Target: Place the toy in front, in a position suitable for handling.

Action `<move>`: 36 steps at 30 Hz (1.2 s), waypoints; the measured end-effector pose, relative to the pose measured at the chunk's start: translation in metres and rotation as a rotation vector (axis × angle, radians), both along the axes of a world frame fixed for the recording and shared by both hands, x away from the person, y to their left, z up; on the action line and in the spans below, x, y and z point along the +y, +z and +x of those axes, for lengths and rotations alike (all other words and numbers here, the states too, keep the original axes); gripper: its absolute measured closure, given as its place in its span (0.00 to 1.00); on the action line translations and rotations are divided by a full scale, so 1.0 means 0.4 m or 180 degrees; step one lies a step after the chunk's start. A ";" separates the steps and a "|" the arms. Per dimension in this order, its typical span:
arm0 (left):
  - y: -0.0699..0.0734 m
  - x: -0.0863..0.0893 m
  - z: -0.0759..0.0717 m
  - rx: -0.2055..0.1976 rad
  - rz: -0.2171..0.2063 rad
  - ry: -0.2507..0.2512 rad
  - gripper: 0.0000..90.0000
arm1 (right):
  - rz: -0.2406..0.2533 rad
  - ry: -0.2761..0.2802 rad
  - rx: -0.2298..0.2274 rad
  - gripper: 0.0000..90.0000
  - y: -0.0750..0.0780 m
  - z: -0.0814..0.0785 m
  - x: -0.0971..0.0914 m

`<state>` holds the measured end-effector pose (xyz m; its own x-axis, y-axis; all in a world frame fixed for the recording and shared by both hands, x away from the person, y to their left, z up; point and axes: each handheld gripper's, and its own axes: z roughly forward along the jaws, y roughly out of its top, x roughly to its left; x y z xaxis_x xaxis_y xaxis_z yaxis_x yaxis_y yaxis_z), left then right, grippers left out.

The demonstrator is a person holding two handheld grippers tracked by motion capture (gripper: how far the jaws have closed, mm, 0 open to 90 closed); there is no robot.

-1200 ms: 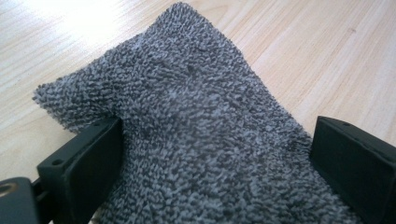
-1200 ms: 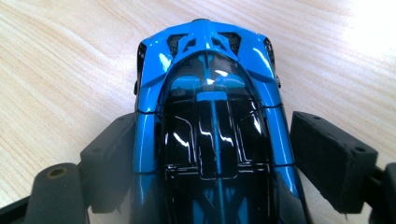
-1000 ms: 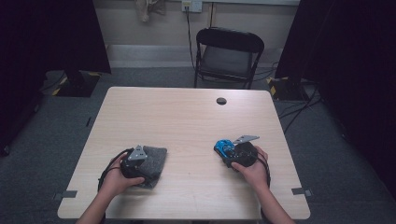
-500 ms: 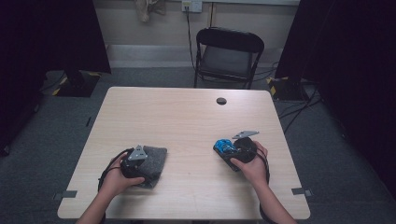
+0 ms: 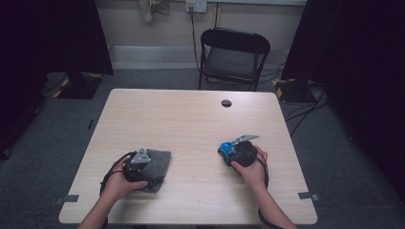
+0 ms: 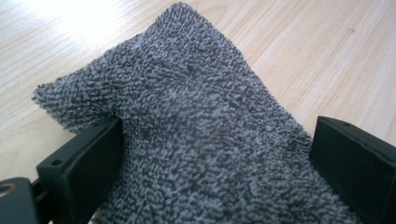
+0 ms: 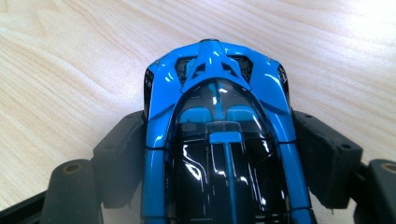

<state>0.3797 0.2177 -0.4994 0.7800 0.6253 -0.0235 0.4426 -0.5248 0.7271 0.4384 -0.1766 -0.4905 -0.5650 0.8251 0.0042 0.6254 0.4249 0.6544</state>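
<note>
Left hand-held gripper (image 5: 143,164) at the near-left of the pale wood-grain worktop (image 5: 191,124), jaws apart astride a folded grey terry cloth (image 6: 196,135) lying flat; left jaw touches the pile, right jaw just beside it. Right hand-held gripper (image 5: 234,151) at near-right, jaws just been closing, now clamped on the flanks of a glossy blue-and-black toy car (image 7: 217,140) resting on the wood. Beyond, well apart: round black grommet (image 5: 226,103) at the far edge, black folding chair (image 5: 233,57) behind; nothing between the two hands.
</note>
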 end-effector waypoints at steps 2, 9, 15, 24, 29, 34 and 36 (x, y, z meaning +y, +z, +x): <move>0.000 0.000 0.000 -0.0003 0.0002 0.0002 0.03 | -0.0030 0.0001 0.0033 0.28 0.003 0.000 0.001; 0.000 0.000 0.001 -0.0009 0.0010 0.0001 0.03 | 0.0024 0.0015 0.0071 0.28 0.019 -0.005 -0.009; 0.000 -0.001 0.001 -0.0008 0.0012 0.0004 0.03 | 0.0033 0.0074 0.0076 0.28 0.045 -0.004 -0.008; 0.000 -0.001 0.001 -0.0006 0.0006 0.0000 0.03 | 0.0114 0.0127 0.0085 0.28 0.074 -0.004 -0.006; 0.000 -0.001 0.001 -0.0006 0.0008 0.0002 0.03 | 0.0174 0.0131 0.0042 0.28 0.098 -0.006 -0.005; 0.000 -0.001 0.001 -0.0008 0.0010 0.0003 0.03 | 0.0229 0.0159 -0.0013 0.28 0.123 -0.008 -0.003; 0.000 -0.001 0.001 -0.0007 0.0013 0.0003 0.03 | 0.0248 0.0160 -0.0026 0.28 0.133 -0.008 -0.001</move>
<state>0.3803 0.2172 -0.4994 0.7795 0.6261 -0.0192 0.4414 -0.5273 0.7260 0.4352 -0.1769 -0.4373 -0.6060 0.7930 0.0625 0.5990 0.4033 0.6918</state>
